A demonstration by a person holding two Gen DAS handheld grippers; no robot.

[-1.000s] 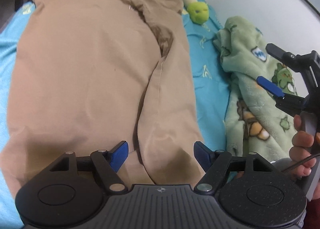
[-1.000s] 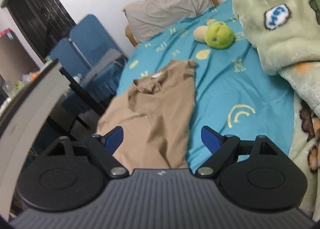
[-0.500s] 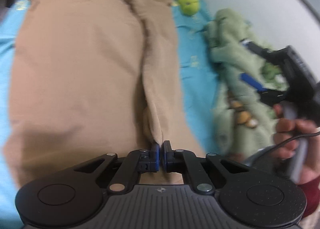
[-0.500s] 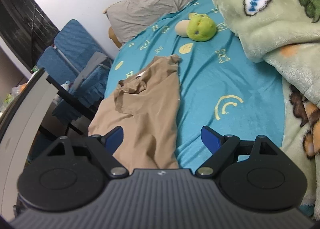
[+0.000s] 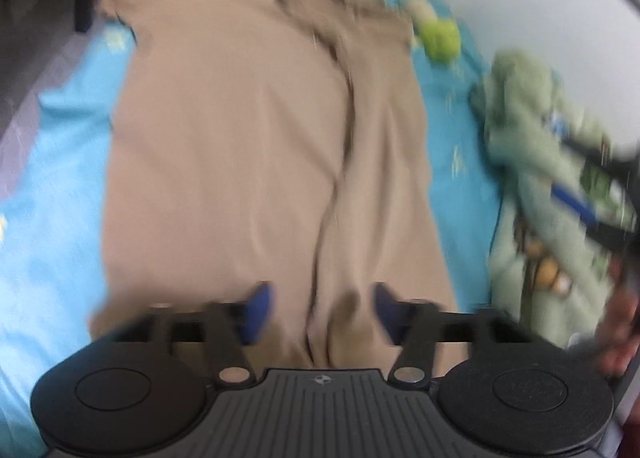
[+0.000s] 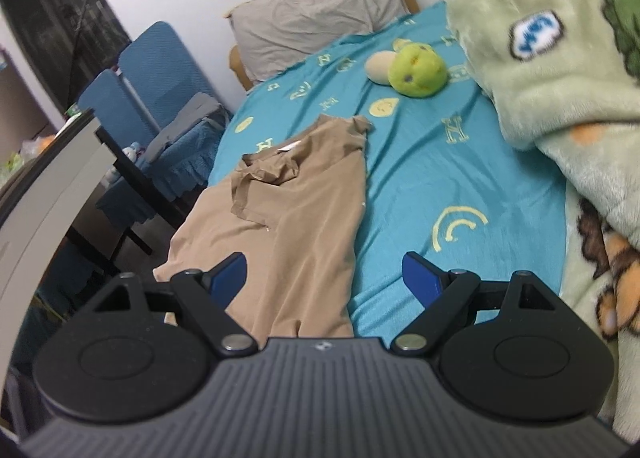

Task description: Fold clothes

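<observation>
A: Quick check. Where's the tan shirt (image 5: 240, 161)?

B: Flat on the bed (image 6: 460, 177), collar end far, hem end near you. Its long axis runs straight away from your left tongs (image 5: 318, 310), up toward the pillow (image 6: 316, 17). One side panel is already lapped over the middle, and the ridge of that lap runs lengthwise.

A: Left tongs state?

B: Parted, and they have just been opening. The near end of the ridge sits between the two blue pads (image 5: 256, 312), but they don't press on it. The frame is smeared, so I can't swear nothing brushes the cloth.

A: Right tongs (image 6: 322, 280)?

B: Wide apart, empty, off to the right side of the bed. Your hand (image 5: 618, 342) holds them over by the green blanket (image 6: 560, 69). Shirt hem sits under their left pad, bed sheet under the rest.

A: Which one's closer to the work?

B: Your left, clearly: it hangs right over the hem edge. I'd judge the next fold is hem toward collar along that long axis, so you need both near corners. Your right tongs must come in leftward to the right hem corner.
</observation>
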